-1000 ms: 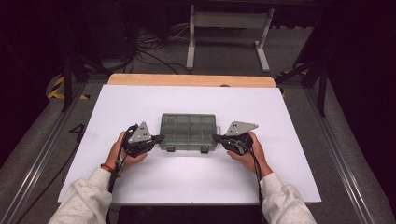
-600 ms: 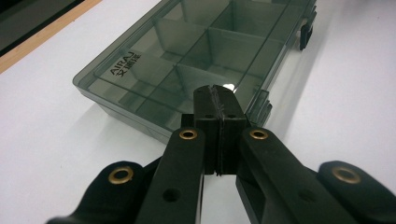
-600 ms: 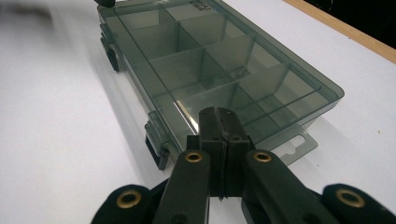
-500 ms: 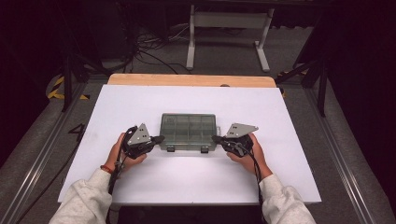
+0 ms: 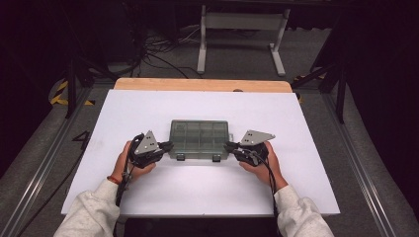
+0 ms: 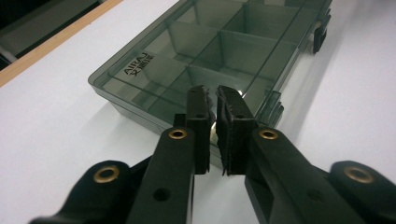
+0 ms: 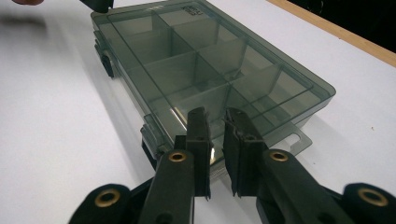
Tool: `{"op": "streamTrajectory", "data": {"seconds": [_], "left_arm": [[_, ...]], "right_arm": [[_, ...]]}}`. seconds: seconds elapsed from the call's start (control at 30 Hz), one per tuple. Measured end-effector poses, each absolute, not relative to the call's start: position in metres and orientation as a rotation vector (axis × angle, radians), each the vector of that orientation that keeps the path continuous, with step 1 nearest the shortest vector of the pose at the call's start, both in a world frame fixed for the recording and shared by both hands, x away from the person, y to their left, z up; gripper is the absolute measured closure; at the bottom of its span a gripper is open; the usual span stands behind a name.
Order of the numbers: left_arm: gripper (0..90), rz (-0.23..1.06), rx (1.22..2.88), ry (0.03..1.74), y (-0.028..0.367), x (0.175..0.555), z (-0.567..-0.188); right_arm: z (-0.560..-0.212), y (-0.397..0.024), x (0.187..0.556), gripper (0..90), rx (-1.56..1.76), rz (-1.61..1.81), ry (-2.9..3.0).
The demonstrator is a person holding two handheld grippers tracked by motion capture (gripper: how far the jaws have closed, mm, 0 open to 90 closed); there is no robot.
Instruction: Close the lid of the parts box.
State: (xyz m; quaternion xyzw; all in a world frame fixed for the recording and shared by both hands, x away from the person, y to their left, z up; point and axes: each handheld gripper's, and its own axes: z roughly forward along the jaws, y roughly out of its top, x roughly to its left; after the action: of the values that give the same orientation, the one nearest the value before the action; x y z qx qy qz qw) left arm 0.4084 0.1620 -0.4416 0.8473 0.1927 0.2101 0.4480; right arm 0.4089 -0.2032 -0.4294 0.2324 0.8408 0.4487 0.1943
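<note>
A smoky see-through compartment box (image 5: 199, 139) lies shut on the white table (image 5: 197, 106), its two latches toward the person. My left gripper (image 5: 169, 146) rests at the box's left end and my right gripper (image 5: 228, 146) at its right end, each held by a hand. In the left gripper view the jaws (image 6: 211, 95) stand a narrow slit apart, tips over the box (image 6: 219, 42) edge. The right gripper (image 7: 215, 116) looks the same over the box (image 7: 196, 56). Both pairs of jaws have just been opening, with nothing between them.
A wooden strip (image 5: 197, 85) runs along the table's far edge. Beyond it stand a white metal frame (image 5: 237, 29) and loose cables on the floor. Bare white tabletop surrounds the box on every side.
</note>
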Motion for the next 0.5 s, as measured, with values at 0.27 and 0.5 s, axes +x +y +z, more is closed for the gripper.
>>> {"op": "streamTrajectory", "data": {"seconds": [0.27,0.5], "left_arm": [[68.4,0.527,2.089,0.463,0.1632,0.4076,-0.4416],[53.2,0.535,2.068,0.482,0.1667,0.4074,-0.4429]], "right_arm": [[-0.4295,-0.2027,0.4087,58.4,0.678,1.248,2.322],[-0.4297,-0.2009,0.4079,38.4,0.694,1.268,2.283]]}}
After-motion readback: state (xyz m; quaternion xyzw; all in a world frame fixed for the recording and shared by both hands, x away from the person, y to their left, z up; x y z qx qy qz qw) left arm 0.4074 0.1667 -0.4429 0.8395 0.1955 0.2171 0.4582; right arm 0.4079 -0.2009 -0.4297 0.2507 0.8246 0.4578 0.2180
